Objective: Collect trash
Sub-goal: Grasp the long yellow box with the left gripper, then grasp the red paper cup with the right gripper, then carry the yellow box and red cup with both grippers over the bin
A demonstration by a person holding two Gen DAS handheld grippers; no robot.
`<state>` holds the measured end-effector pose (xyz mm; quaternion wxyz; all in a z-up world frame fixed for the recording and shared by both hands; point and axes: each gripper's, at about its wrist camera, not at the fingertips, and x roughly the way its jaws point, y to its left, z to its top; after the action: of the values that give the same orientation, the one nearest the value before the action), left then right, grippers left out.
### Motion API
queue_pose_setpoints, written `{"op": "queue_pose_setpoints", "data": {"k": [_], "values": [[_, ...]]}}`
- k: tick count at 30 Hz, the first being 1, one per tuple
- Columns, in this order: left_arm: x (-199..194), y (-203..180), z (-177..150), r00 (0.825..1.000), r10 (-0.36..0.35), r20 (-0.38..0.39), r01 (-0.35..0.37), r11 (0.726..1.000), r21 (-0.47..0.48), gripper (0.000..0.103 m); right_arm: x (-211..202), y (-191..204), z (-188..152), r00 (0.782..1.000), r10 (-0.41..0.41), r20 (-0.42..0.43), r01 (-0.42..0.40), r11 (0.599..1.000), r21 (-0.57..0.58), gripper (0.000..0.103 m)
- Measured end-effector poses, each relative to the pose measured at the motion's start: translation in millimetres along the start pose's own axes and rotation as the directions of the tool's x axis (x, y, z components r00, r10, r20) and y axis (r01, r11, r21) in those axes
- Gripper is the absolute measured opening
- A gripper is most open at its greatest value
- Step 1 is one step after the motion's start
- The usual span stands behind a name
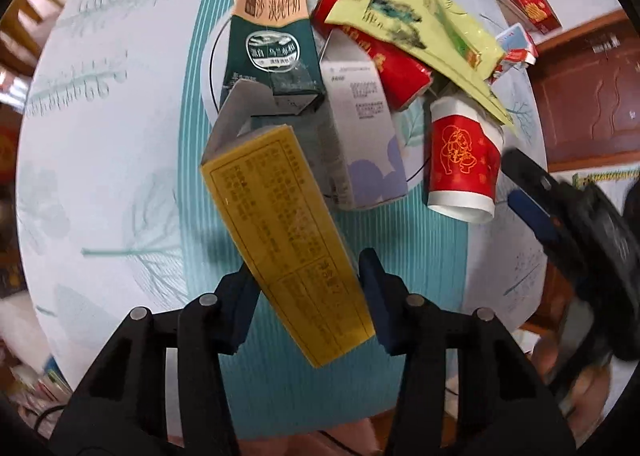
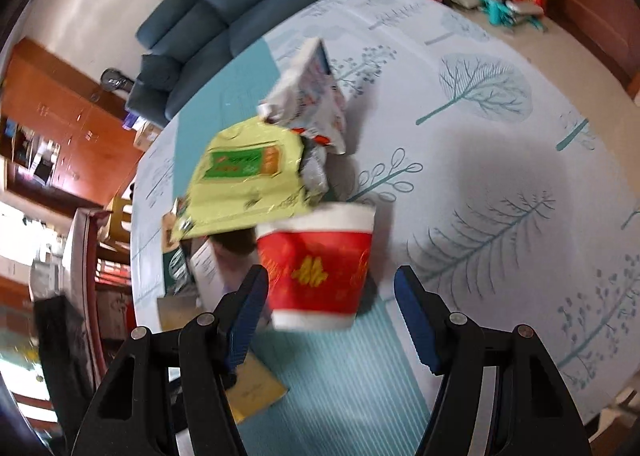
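While clamped in left claw (image 1: 306, 298) | yellow carton (image 1: 286, 232): printed, flap open

Yellow box (image 1: 288, 232), red-and-white cup (image 1: 464, 167), tree-patterned tablecloth (image 1: 100, 135)

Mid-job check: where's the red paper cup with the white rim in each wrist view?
Left wrist: red paper cup right of centre, upside down, beside the white carton.
Right wrist: red paper cup low centre, between the open right gripper fingers.
Shared landmark: yellow-green wrapper overhanging the cup.
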<state>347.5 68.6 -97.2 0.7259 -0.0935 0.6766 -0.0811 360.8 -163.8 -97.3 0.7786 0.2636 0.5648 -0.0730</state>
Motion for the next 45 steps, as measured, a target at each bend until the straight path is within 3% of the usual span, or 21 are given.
{"op": "queue_pose_setpoints", "data": {"k": [8, 12, 17, 29, 38, 45], "values": [[-13.4, 9.8, 2.4, 1.000, 0.006, 0.018, -0.007, 1.000, 0.026, 0.043, 38.1, 0.3, 11.0, 0.996, 0.074, -0.047, -0.072, 0.997, 0.032, 0.066], [-18.9, 17.2, 0.7, 1.000, 0.008, 0.021, -0.008, 1.000, 0.025, 0.043, 44.8, 13.8, 4.5, 0.990, 0.127, -0.064, -0.128, 0.992, -0.012, 0.043], [-30.6, 25.9, 2.1, 1.000, 0.012, 0.024, -0.013, 1.000, 0.028, 0.039, 32.0, 20.2, -9.4, 0.993, 0.089, -0.076, -0.093, 0.994, -0.052, 0.040], [-70.7, 8.1, -20.1, 0.994, -0.029, 0.106, 0.026, 0.999, 0.030, 0.032, -54.9, 9.0, -61.7, 0.998, 0.057, -0.006, -0.057, 0.984, -0.170, 0.039], [-90.8, -18.4, -87.6, 0.986, -0.033, 0.162, 0.029, 0.999, 0.026, 0.031, -144.7, -21.4, -100.1, 0.992, 0.094, 0.086, -0.063, 0.949, -0.308, 0.039], [-98.6, -65.9, -149.3, 0.978, -0.031, 0.206, 0.015, 0.997, 0.079, 0.031, -193.1, -64.2, -140.1, 0.985, 0.143, 0.101, -0.099, 0.930, -0.354, 0.039]]}}
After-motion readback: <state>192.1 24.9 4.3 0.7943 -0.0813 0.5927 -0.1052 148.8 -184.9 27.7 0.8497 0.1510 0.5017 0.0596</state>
